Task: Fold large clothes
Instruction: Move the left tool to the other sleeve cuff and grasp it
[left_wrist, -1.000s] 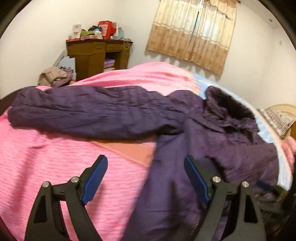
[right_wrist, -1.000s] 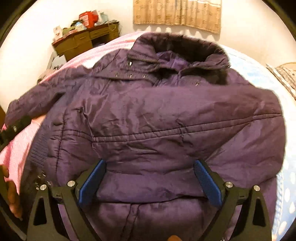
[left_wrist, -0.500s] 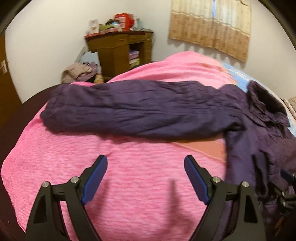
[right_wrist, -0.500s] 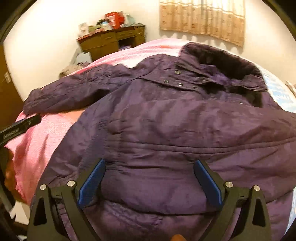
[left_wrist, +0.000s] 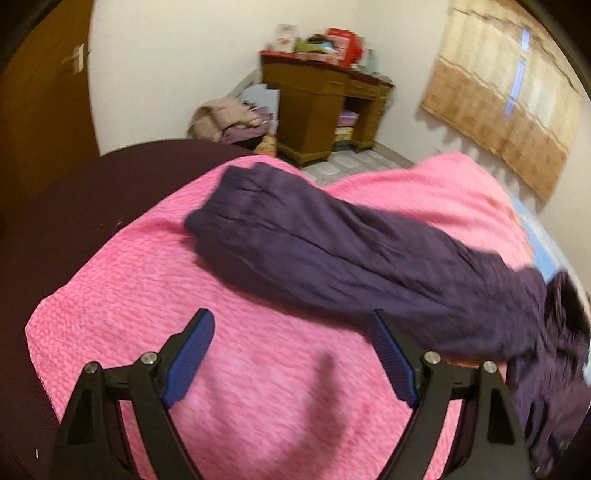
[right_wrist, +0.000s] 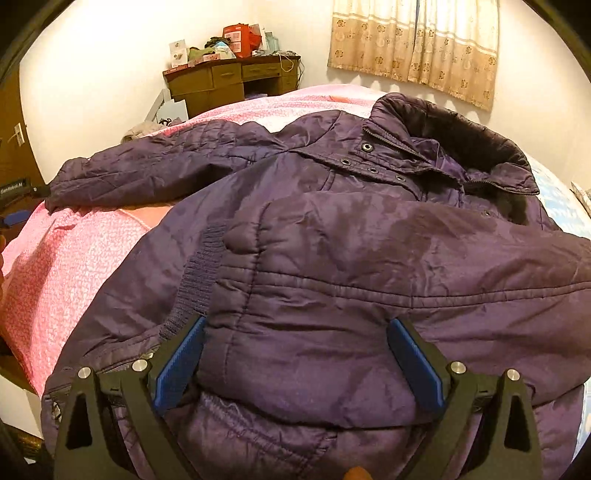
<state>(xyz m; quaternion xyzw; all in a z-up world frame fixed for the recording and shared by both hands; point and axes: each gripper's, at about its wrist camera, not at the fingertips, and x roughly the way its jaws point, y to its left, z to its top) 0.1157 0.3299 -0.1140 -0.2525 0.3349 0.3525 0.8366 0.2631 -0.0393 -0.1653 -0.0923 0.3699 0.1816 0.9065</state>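
so the purple jacket (right_wrist: 332, 258) is flat on the pink bed (left_wrist: 221, 387), sleeve (left_wrist: 332, 251) stretched sideways, cuff up-left of the left tool (left_wrist: 291, 354); it's nearer, spread wide, empty. Right tool (right_wrist: 295, 354) also spread over the body

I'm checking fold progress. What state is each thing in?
Jacket: unfolded, spread flat on the blanket.
Sleeve: stretched out sideways, not folded in.
Collar: open, unsnapped.
Left gripper: open, empty, over the blanket.
Right gripper: open, over the jacket.
Curtain: drawn.
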